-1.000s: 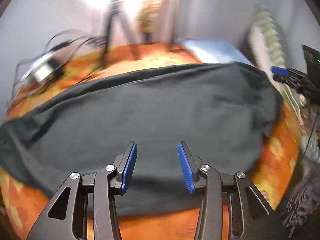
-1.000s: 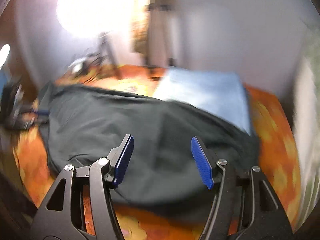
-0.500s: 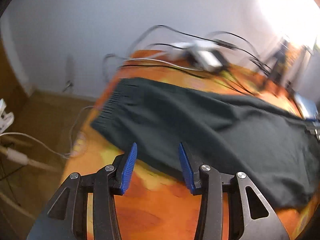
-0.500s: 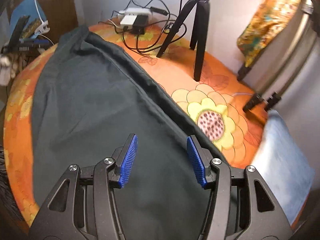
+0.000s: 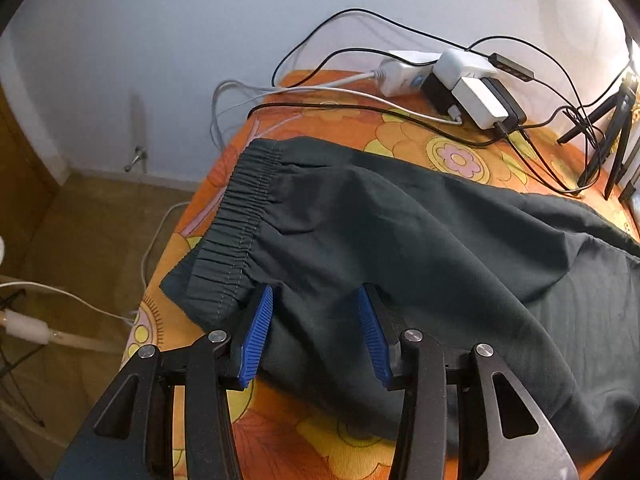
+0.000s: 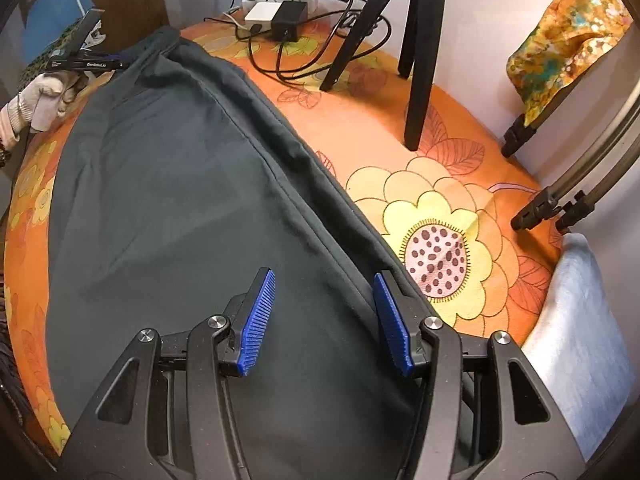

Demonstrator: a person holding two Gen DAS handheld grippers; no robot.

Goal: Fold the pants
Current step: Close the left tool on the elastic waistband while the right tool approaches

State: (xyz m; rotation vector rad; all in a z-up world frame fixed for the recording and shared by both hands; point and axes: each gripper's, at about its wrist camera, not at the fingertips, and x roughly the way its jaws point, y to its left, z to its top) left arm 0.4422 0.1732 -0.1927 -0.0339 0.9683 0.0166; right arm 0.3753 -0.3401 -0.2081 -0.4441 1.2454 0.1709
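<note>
Claws [image 5: 316, 332] [image 6: 326, 316] now lower, spread wide over dark pants [image 5: 400, 232].

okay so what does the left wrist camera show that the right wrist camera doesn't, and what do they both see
Only the left wrist view shows the pants' elastic waistband at the bed's corner, the wooden floor, and the open left claw over the fabric.

Only the right wrist view shows the big yellow flower print, a light blue pillow, a gloved hand and the open right claw.

Both show the dark pants, the orange bedsheet, the chargers and the tripod.
</note>
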